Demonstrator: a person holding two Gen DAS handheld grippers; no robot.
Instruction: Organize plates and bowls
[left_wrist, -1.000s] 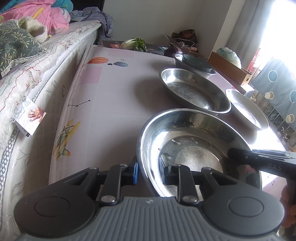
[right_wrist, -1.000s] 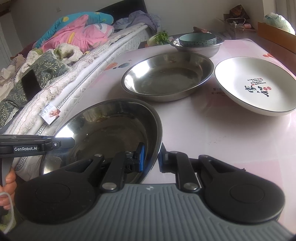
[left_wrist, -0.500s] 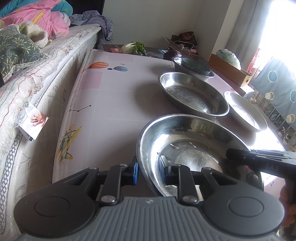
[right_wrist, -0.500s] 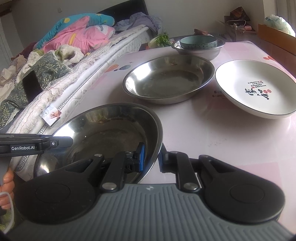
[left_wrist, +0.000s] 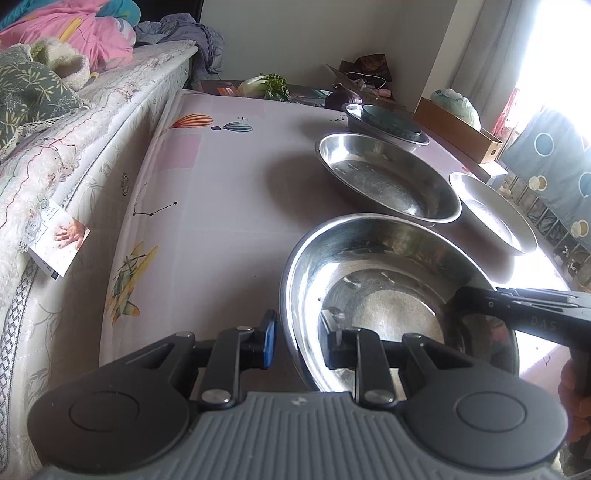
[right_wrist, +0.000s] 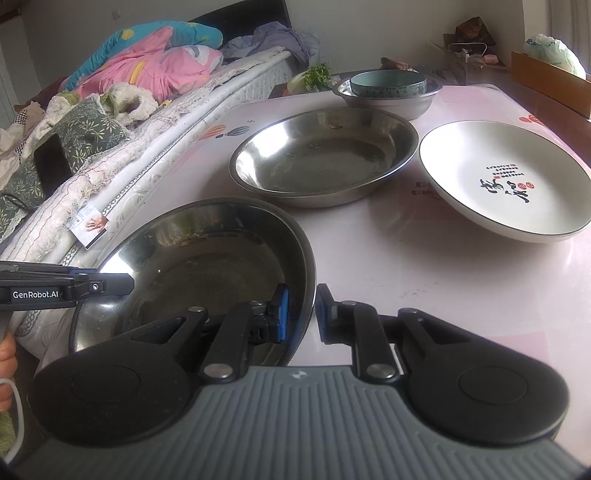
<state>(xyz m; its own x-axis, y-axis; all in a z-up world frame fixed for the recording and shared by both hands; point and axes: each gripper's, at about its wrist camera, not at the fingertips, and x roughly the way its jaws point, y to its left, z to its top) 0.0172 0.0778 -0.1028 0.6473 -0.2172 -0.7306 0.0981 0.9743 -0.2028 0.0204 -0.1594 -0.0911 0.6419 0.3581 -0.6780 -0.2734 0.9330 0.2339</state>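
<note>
A: Where does the near steel bowl (left_wrist: 399, 295) sit against the fingers?

B: Its rim runs between the fingers of both grippers. The left gripper (left_wrist: 297, 339) has one finger outside the bowl's left wall and the other inside the basin. The right gripper (right_wrist: 299, 312) straddles the opposite rim the same way, the blue-padded finger inside and the other outside.

A: Are the fingers clenched on it?

B: Each pair brackets the rim closely, but a sliver of gap shows beside the pads, so whether they are gripping or only closed around the rim cannot be told. The bowl is at the near edge of the desk (right_wrist: 424, 266); whether its base rests on the desk cannot be told either.

A: What lies around that bowl?

B: Just beyond it stands the second steel bowl (right_wrist: 325, 155), wide and shallow, apart from the near bowl. Beyond and to the right of the near bowl lies the white plate (right_wrist: 506, 181) with dark lettering, close beside the second steel bowl. Farthest from the near bowl is a grey basin (right_wrist: 388, 98) with a teal bowl (right_wrist: 388, 83) nested in it.

A: Anything in the way?

B: The second steel bowl sits directly ahead of the near bowl. Left of the near bowl, a bed (left_wrist: 74, 155) presses against the desk's edge.
</note>
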